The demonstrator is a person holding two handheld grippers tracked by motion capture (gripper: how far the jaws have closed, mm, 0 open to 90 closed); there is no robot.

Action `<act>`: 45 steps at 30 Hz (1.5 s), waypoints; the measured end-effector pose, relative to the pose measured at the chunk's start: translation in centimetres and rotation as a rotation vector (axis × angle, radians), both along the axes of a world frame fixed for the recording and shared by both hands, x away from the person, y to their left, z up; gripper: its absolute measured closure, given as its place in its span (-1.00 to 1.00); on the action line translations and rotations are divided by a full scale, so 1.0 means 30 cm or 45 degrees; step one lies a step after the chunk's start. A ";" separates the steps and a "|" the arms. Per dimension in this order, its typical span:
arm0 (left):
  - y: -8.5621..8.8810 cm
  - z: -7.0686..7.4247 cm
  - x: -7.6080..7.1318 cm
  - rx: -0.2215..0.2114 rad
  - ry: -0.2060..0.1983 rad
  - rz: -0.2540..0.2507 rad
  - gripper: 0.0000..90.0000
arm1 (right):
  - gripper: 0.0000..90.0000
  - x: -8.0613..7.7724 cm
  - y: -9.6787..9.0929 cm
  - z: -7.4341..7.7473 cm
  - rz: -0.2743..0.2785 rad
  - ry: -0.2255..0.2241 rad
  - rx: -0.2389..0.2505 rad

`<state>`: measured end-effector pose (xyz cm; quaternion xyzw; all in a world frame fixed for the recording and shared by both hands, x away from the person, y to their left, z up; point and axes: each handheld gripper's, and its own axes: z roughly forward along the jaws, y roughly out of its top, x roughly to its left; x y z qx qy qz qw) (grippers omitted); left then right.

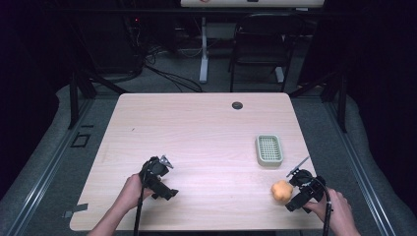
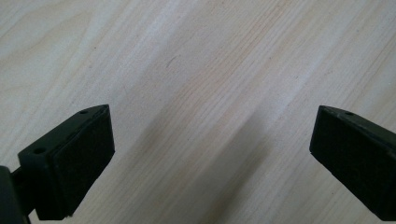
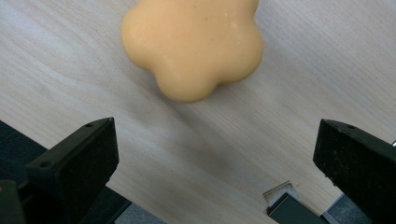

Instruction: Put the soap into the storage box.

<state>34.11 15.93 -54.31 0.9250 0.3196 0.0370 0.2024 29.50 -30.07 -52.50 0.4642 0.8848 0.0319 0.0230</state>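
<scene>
An orange, flower-shaped soap bar [image 1: 281,191] lies on the light wooden table [image 1: 196,128] near the front right corner; the right gripper view has this soap bar [image 3: 194,44] just ahead of the jaws. My right gripper [image 1: 293,195] stands open right beside it, jaws wide apart, nothing between them [image 3: 215,154]. A pale green soap dish [image 1: 269,149] with a slotted top sits a little farther back on the right. My left gripper [image 1: 164,189] is open over bare wood at the front left, its jaws [image 2: 212,149] spread with nothing in them.
A small dark grommet hole [image 1: 237,105] sits near the table's far edge. Beyond the table stand a black chair [image 1: 258,46] and a white desk leg [image 1: 203,54] with cables on the floor. The table's front edge runs close under the right gripper.
</scene>
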 end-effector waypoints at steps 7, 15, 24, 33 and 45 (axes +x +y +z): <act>-0.002 -0.002 0.000 0.001 0.002 -0.004 -1.00 | -1.00 0.003 0.024 0.000 0.016 -0.019 0.009; -0.004 -0.003 -0.001 0.002 0.005 -0.009 -1.00 | -1.00 0.004 0.048 -0.001 0.018 -0.051 0.030; -0.006 -0.003 -0.002 0.004 0.005 -0.011 -1.00 | -1.00 0.022 0.070 0.016 0.062 -0.042 0.000; -0.007 -0.004 -0.002 0.003 0.007 -0.014 -1.00 | -1.00 0.055 0.086 0.023 0.081 -0.046 0.001; -0.009 -0.005 -0.003 0.007 0.011 -0.017 -1.00 | -1.00 0.075 0.101 0.008 0.039 -0.068 0.054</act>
